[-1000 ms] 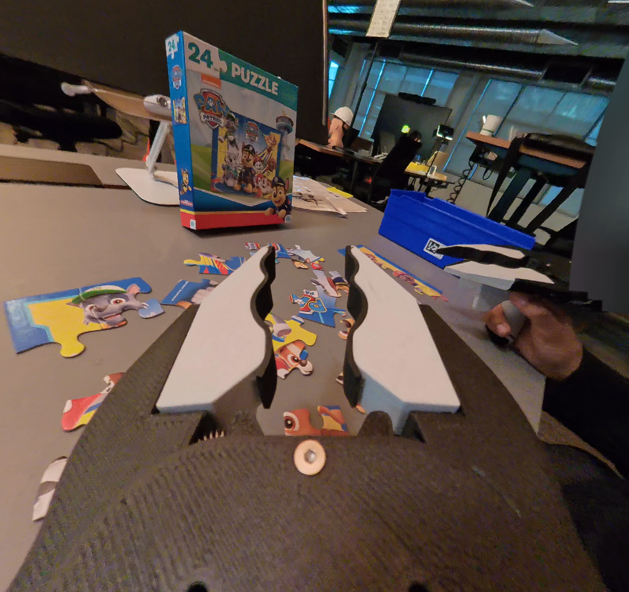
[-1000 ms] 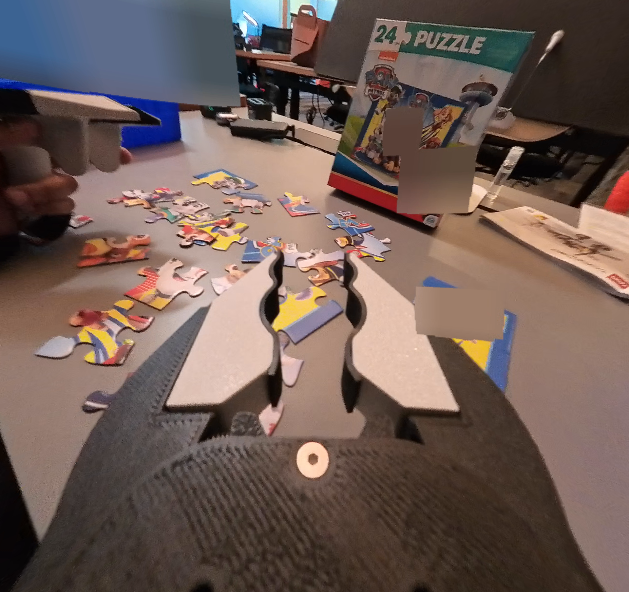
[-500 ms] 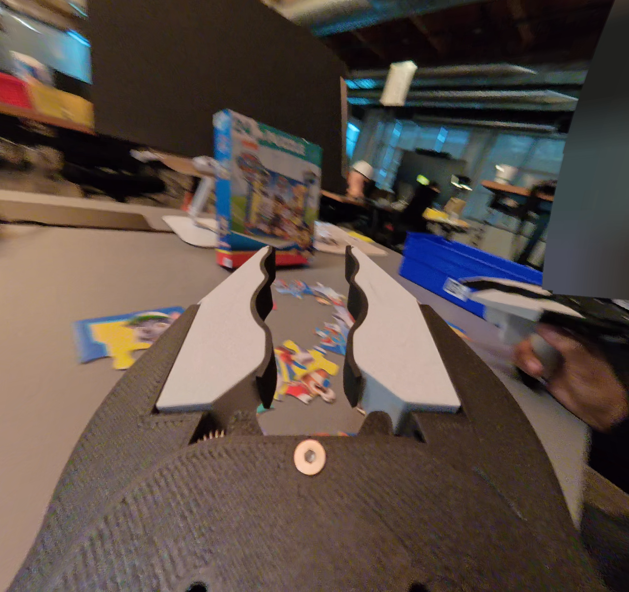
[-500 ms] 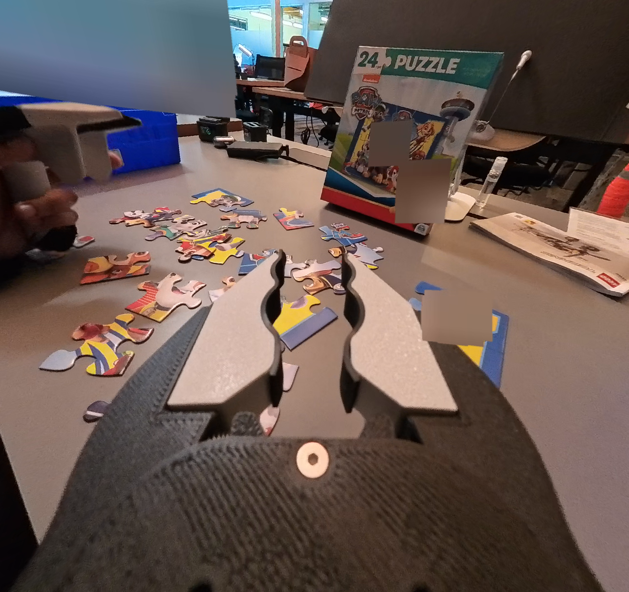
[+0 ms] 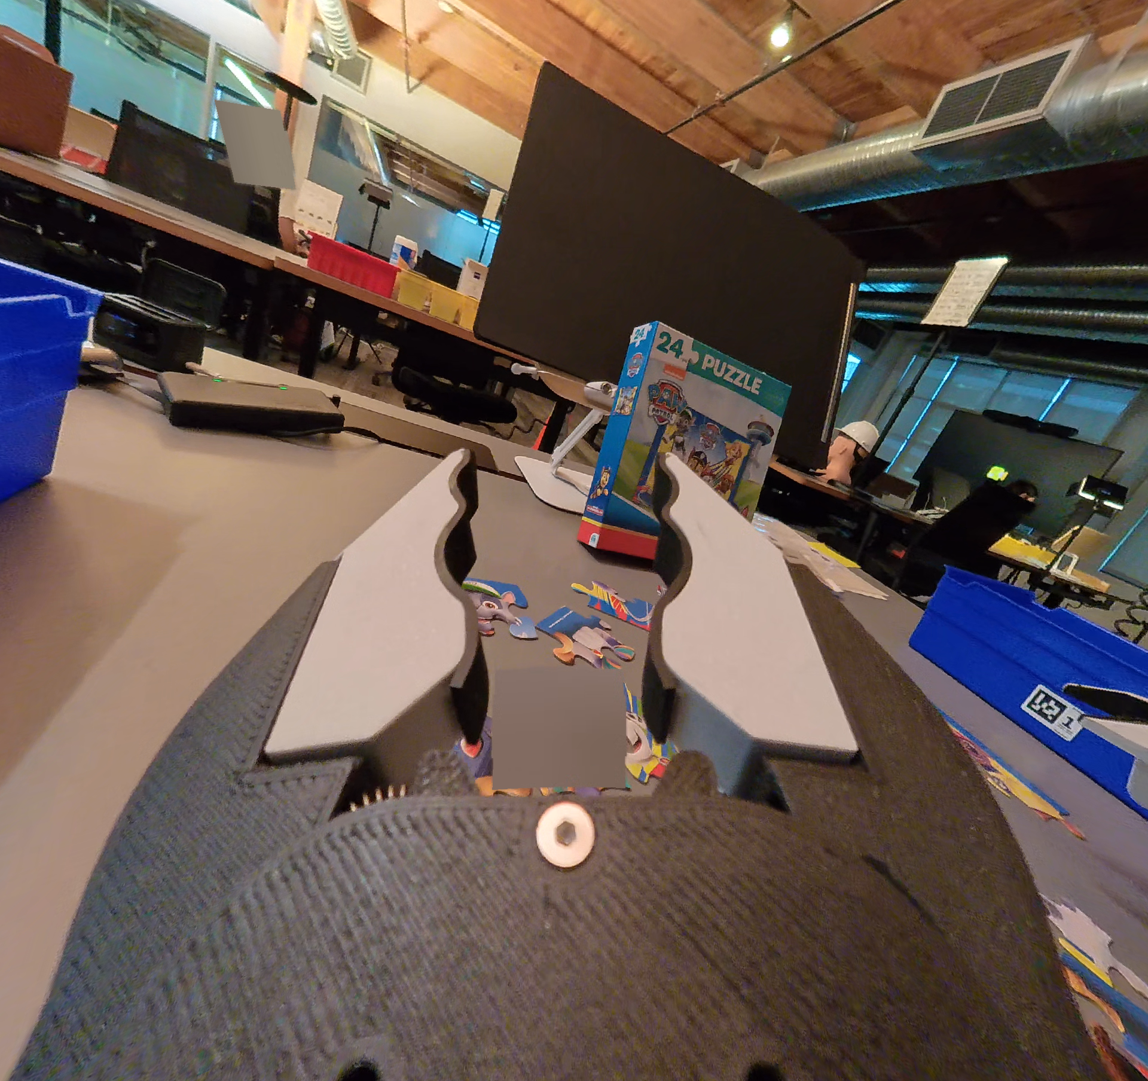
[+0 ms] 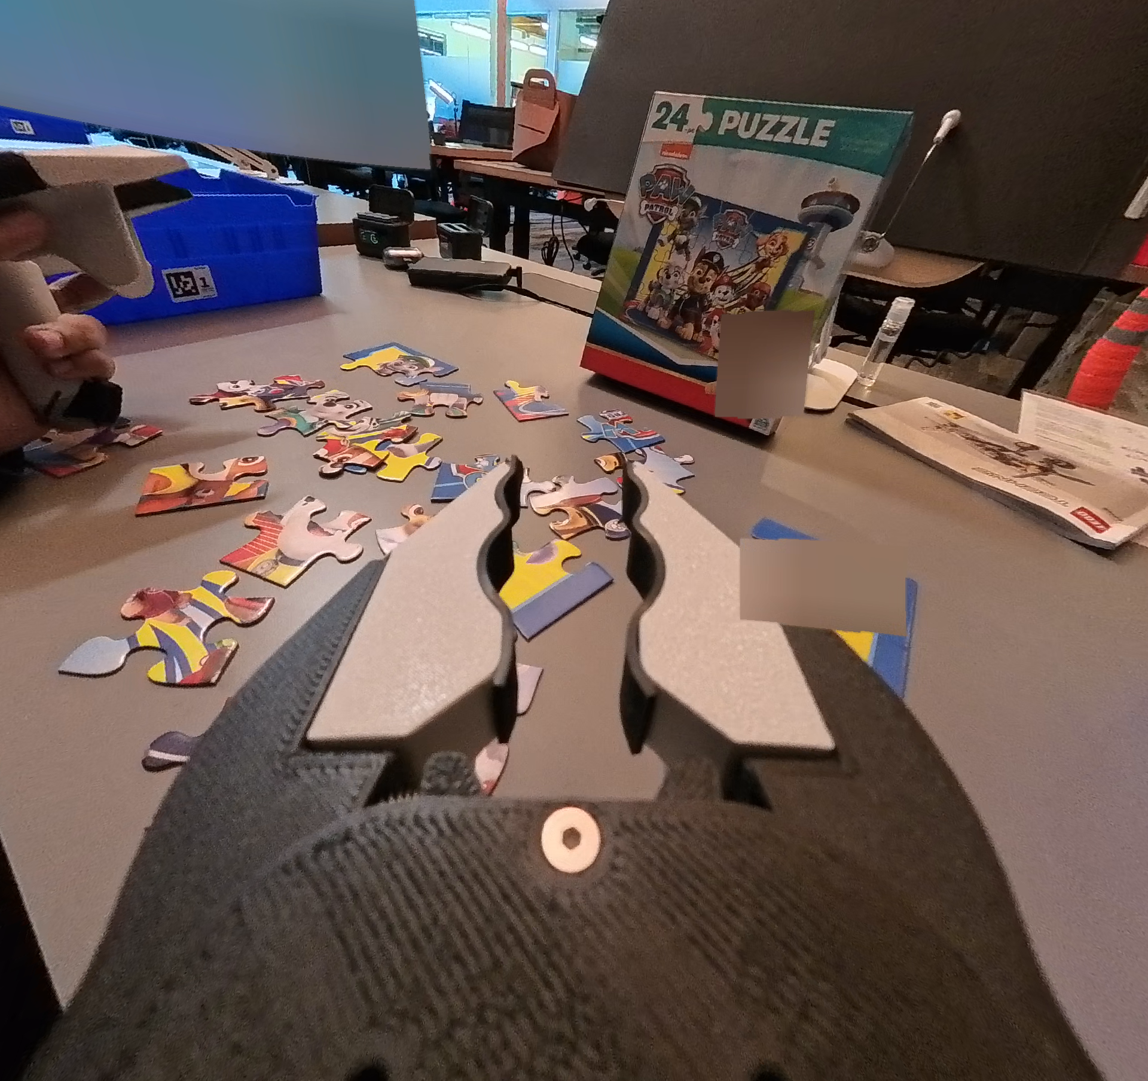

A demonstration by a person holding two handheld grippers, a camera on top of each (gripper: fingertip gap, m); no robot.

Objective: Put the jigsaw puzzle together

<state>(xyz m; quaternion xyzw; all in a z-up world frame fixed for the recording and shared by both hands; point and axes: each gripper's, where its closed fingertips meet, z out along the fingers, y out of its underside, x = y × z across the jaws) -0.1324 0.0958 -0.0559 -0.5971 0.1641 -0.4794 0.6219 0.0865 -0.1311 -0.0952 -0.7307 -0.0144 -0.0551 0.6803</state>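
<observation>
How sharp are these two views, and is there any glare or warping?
Left wrist view: mostly sharp, ceiling lamp flares, duct and beams bow with the wide lens. Right wrist view: puzzle pieces crisp, soft sheen on the table, edges stretched.

- The left gripper (image 5: 562, 473) has tilted upward and swung left: its view now takes in the wooden ceiling, where a second ago it looked down on the scattered cardboard puzzle pieces (image 5: 584, 635).
- Its grey fingers (image 5: 397, 604) stand wider apart than before, nothing between them.
- The upright blue puzzle box (image 5: 689, 430) has shifted from upper left to just right of centre.
- The right gripper (image 6: 568, 473) has pitched up slightly.
</observation>
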